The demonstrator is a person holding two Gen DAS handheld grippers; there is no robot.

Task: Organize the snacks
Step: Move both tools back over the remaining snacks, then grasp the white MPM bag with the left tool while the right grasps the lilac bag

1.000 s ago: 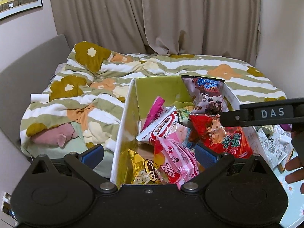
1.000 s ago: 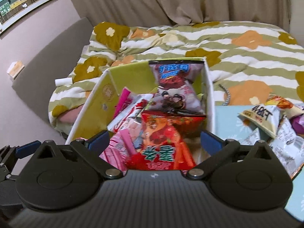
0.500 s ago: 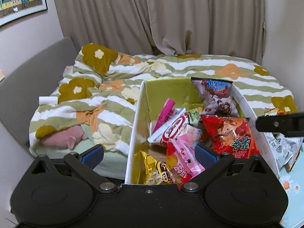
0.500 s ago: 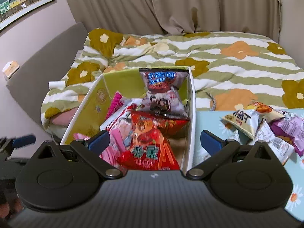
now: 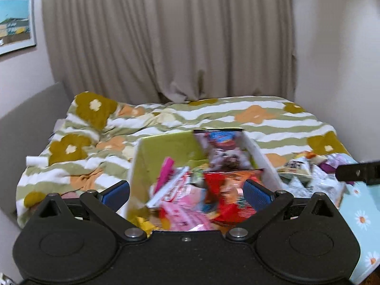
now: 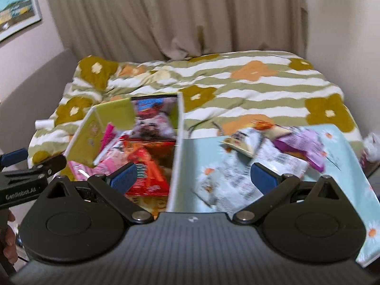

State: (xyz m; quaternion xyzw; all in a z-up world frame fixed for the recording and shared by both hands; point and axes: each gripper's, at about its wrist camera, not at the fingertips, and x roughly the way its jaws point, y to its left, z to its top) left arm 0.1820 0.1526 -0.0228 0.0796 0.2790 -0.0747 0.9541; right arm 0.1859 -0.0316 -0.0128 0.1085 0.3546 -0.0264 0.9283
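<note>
We hold both claws wide and empty. Ahead of our left claw (image 5: pixel 186 191) stands the box (image 5: pixel 260 159) full of snacks. Our right claw (image 6: pixel 193 174) faces its white wall, with loose packets (image 6: pixel 266 152) on the bench (image 6: pixel 344 163) ahead to its right.

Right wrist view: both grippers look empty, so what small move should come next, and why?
Probably lower the open right gripper onto the white snack packets on the blue daisy-print surface. They lie loose beside the green box, which already holds the red bag, and sit ahead of its fingers. The left gripper faces the box.
</note>
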